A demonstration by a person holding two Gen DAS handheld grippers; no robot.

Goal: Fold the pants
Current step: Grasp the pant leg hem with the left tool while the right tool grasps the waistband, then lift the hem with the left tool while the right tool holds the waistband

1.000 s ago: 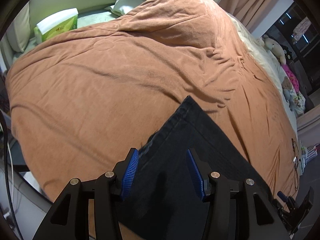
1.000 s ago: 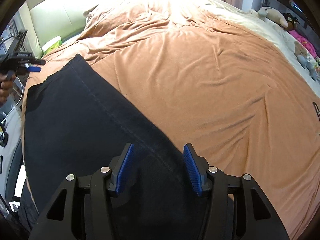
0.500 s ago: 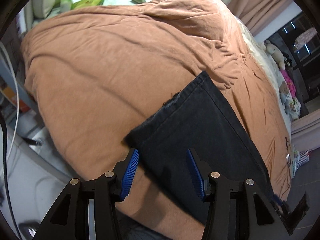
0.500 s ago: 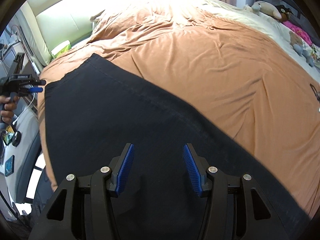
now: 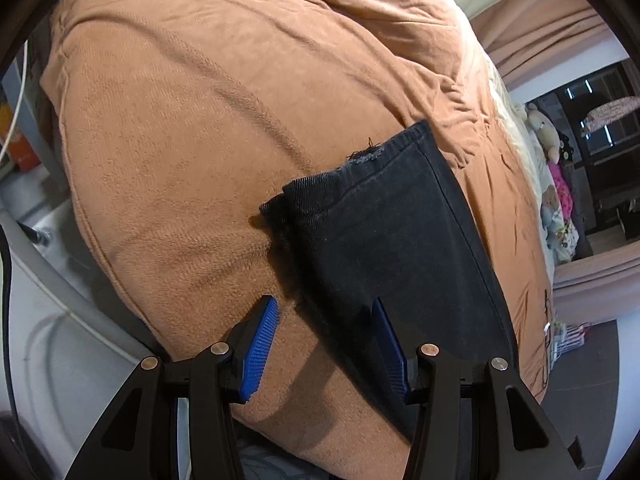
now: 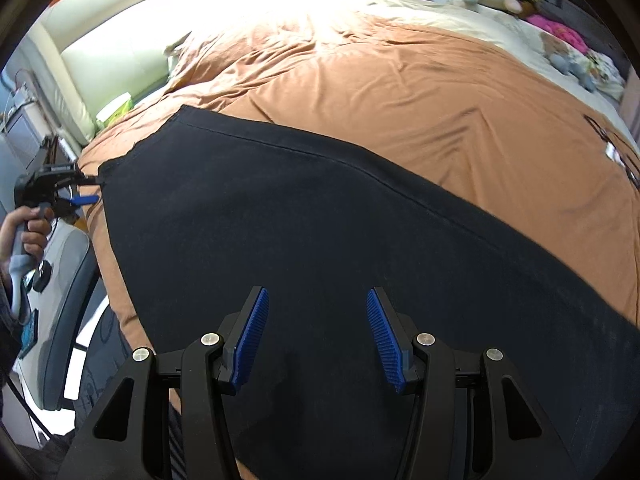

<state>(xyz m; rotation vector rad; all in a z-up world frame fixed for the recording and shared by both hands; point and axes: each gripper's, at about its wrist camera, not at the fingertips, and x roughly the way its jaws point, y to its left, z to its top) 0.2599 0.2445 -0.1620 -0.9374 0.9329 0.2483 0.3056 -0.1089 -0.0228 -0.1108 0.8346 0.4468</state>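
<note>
1. Left wrist view: the left gripper (image 5: 320, 344) stands with jaws parted and nothing clamped; the near edge of the black pants (image 5: 400, 248) runs between the blue pads without being pressed. The pants lie flat on the orange blanket (image 5: 192, 128), hem end at 12 o'clock, frayed and slightly doubled at its left corner.
2. Risk, judged: closing here may pinch blanket along with denim, since the left pad hangs over bare blanket at 7 o'clock. The fold would then drag the bedding.
3. Right wrist view: the right gripper (image 6: 318, 336) is likewise parted and empty, hovering over mid-cloth. The pants span from 9 to 4 o'clock.
4. Risk, judged: no edge lies between these pads, so a grasp here would bunch the fabric and skew the fold.
</note>
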